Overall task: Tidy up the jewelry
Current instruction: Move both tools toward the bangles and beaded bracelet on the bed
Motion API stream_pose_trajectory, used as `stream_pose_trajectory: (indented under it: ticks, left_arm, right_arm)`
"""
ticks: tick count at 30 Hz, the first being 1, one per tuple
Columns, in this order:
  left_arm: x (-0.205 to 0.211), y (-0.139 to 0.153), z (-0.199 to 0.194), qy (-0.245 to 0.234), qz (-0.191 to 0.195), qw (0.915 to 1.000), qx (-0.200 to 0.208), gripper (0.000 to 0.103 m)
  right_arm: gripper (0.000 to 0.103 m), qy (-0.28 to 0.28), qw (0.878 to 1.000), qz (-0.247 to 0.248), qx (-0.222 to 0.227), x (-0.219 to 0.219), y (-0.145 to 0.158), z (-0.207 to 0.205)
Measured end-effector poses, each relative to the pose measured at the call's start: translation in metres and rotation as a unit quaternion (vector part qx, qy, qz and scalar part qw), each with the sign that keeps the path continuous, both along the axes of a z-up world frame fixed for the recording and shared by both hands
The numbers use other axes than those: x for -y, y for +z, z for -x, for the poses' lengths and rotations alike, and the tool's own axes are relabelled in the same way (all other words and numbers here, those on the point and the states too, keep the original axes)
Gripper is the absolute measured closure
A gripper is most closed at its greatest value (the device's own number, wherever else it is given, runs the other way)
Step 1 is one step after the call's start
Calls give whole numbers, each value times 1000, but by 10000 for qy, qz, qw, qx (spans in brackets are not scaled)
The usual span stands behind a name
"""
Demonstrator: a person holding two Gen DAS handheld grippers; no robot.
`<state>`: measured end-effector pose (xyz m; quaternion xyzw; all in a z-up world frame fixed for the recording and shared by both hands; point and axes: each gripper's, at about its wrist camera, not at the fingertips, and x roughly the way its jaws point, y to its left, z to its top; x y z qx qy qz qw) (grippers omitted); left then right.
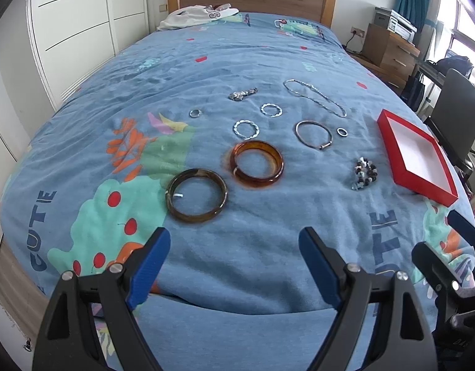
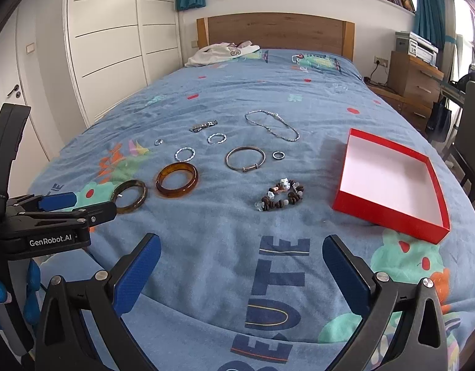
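I hold both the left tongs (image 1: 234,244) and right tongs (image 2: 242,252) spread wide and empty above the bed (image 2: 225,225), with bangles (image 2: 176,180), bracelets (image 2: 280,194) and rings (image 2: 278,155) laid out ahead, left of the red box (image 2: 388,213).

Bare bedspread (image 2: 225,225) lies open between both sets of jaws and the jewelry. The beaded bracelet (image 2: 280,196) sits just left of the red box (image 2: 388,213), narrowing the way there. The dark bangle (image 1: 196,195) and amber bangle (image 1: 257,164) nearly touch.
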<state>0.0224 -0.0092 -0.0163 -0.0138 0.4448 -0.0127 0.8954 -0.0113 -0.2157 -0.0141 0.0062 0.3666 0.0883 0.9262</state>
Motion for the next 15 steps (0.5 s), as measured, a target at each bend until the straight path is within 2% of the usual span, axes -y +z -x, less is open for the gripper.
stream_pose_trajectory:
  ticks: [15]
  left_arm:
    - [12, 2, -4, 6, -55, 10000, -6, 18]
  right_arm:
    - [1, -79, 9999, -152, -24, 19, 1, -6]
